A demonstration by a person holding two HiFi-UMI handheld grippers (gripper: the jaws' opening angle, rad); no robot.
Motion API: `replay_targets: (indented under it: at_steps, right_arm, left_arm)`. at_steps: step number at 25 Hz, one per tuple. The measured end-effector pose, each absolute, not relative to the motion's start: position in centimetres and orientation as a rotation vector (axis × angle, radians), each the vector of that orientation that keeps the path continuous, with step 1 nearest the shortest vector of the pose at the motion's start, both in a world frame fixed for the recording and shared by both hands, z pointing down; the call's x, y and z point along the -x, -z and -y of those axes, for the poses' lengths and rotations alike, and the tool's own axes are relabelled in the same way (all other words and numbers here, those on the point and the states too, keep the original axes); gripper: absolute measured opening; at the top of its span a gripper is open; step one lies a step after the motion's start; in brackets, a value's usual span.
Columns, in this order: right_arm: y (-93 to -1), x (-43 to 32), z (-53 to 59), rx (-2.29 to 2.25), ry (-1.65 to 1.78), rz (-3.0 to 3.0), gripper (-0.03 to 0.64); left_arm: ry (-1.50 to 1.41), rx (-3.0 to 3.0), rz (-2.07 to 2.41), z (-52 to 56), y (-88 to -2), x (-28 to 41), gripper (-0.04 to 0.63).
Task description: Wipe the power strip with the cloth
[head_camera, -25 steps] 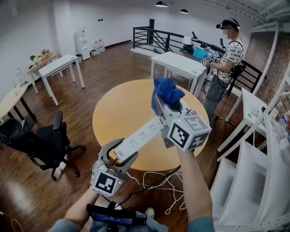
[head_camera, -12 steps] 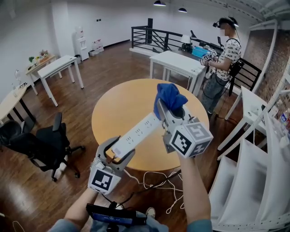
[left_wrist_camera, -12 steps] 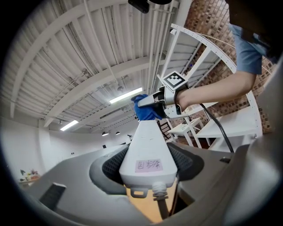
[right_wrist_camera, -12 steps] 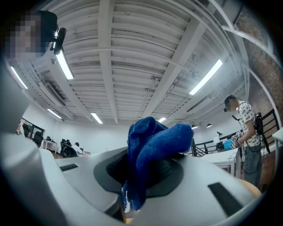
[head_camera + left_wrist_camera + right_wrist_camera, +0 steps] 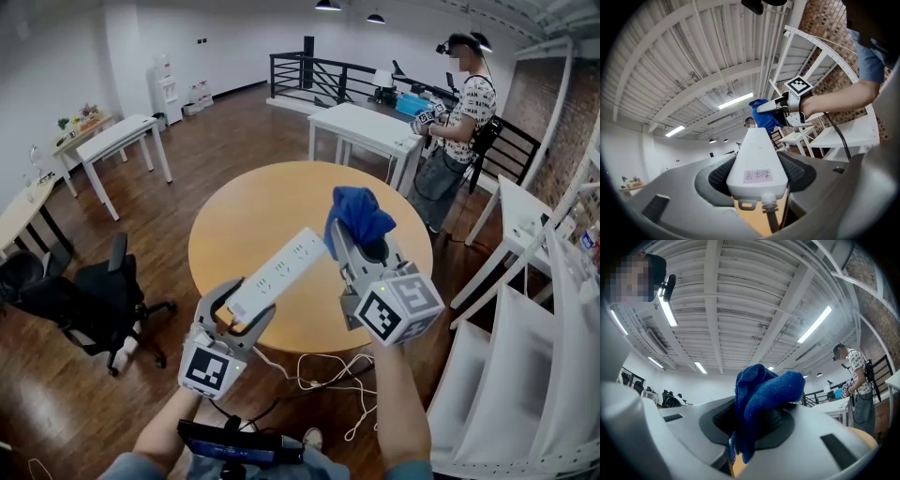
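A white power strip [image 5: 278, 272] is held in the air over the round table. My left gripper [image 5: 238, 307] is shut on its cable end, and the strip slants up and to the right. In the left gripper view the strip [image 5: 757, 154] runs straight out between the jaws of that gripper [image 5: 757, 174]. My right gripper [image 5: 361, 236] is shut on a bunched blue cloth [image 5: 357, 212], which hangs just beside the strip's far end. The cloth [image 5: 761, 397] fills the jaws of the right gripper [image 5: 757, 420]. The cloth [image 5: 762, 117] also shows beyond the strip's tip.
Below lies a round wooden table [image 5: 246, 217]. A person [image 5: 459, 112] stands at the back right by a white table [image 5: 367, 129]. Another white table [image 5: 122, 137] and a black office chair [image 5: 94, 300] are at the left. White shelving [image 5: 534, 356] stands right; cables [image 5: 328, 375] lie on the floor.
The right gripper with the cloth has drawn back right along the strip, off its far end. The strip's socket face is now uncovered. The left gripper has hardly moved.
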State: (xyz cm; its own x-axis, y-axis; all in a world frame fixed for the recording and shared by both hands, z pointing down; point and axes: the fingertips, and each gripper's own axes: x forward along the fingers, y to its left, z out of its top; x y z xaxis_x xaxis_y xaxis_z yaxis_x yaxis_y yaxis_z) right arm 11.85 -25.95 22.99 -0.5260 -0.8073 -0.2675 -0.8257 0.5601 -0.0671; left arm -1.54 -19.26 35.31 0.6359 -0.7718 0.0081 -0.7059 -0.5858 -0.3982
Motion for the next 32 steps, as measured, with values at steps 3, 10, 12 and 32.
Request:
replay_targets:
  at_steps: [3,10,12,32]
  right_arm:
    - [-23.5,-12.3,25.3,1.372,-0.108,-2.516,0.071]
    - [-25.3,-11.9,24.5,1.368,-0.077,-2.506,0.071]
    - [-25.6,-11.8,24.1,1.365,-0.072,-2.499,0.071]
    - [-30.3,-6.2,19.7,1.247,-0.048,-2.568,0.071]
  left_arm:
    - [0.231,2.527,-1.19,19.4,-35.3,1.5,0.279]
    - [0.213,2.545,-1.201,19.6,-35.2,1.7,0.279]
    - [0.217,2.547,-1.202,19.6,-35.3,1.7,0.279]
    - [0.2,2.598,-1.235,20.2,-35.7,1.2,0.279]
